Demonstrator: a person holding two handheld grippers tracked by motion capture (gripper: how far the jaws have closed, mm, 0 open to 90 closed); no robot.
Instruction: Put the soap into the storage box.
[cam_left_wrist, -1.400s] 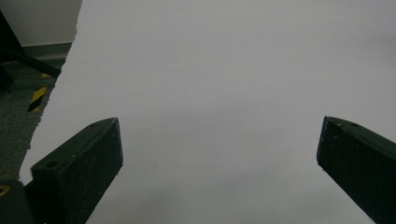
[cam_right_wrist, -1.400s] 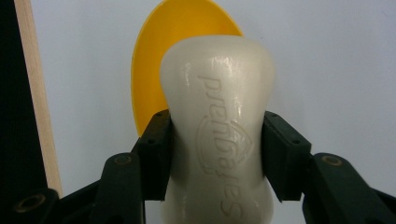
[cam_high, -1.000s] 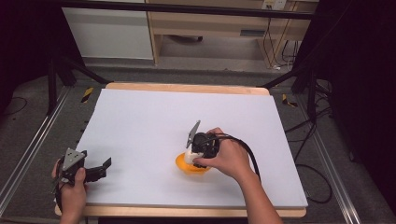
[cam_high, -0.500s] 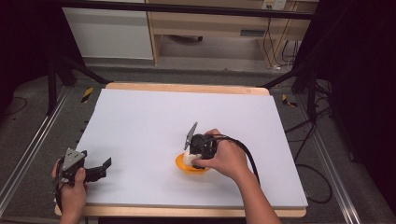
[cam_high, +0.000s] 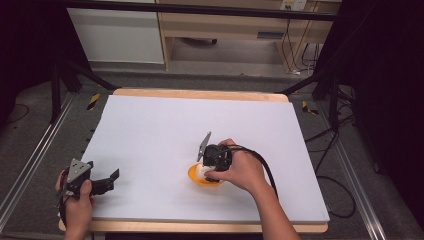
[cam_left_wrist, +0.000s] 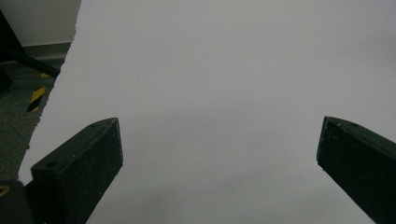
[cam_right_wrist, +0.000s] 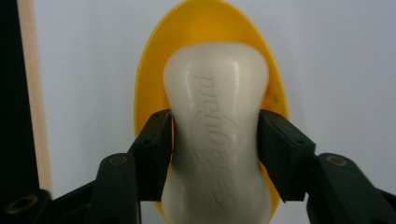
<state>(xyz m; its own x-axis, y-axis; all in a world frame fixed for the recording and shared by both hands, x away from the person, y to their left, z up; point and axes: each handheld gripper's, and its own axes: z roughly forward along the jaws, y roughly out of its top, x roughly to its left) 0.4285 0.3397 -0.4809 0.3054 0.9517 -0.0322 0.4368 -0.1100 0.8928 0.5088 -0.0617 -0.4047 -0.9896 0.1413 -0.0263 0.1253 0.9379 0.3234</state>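
Right at the near edge, the left gripper (cam_high: 111, 179) sits low in the person's left hand (cam_high: 77, 202), pointing out across the white table (cam_high: 150, 130). In the left gripper view its jaws stand wide apart with bare white surface between them.

A little farther in, the right hand (cam_high: 242, 170) tips the right gripper (cam_right_wrist: 215, 140) down onto a cream bar of soap (cam_right_wrist: 215, 135). In the right gripper view the two jaws press the soap's narrow waist from either side, so this one is clamped on the bar. Under and beyond the jaws lies a yellow oval soap dish (cam_right_wrist: 205, 28), its rim showing past the soap's far end. Whether the bar rests in the dish or hangs just above it, I can't tell.

From the high view, the dish (cam_high: 194, 175) peeks out just beneath that gripper. A black cable (cam_high: 265, 167) loops back from it along the forearm.
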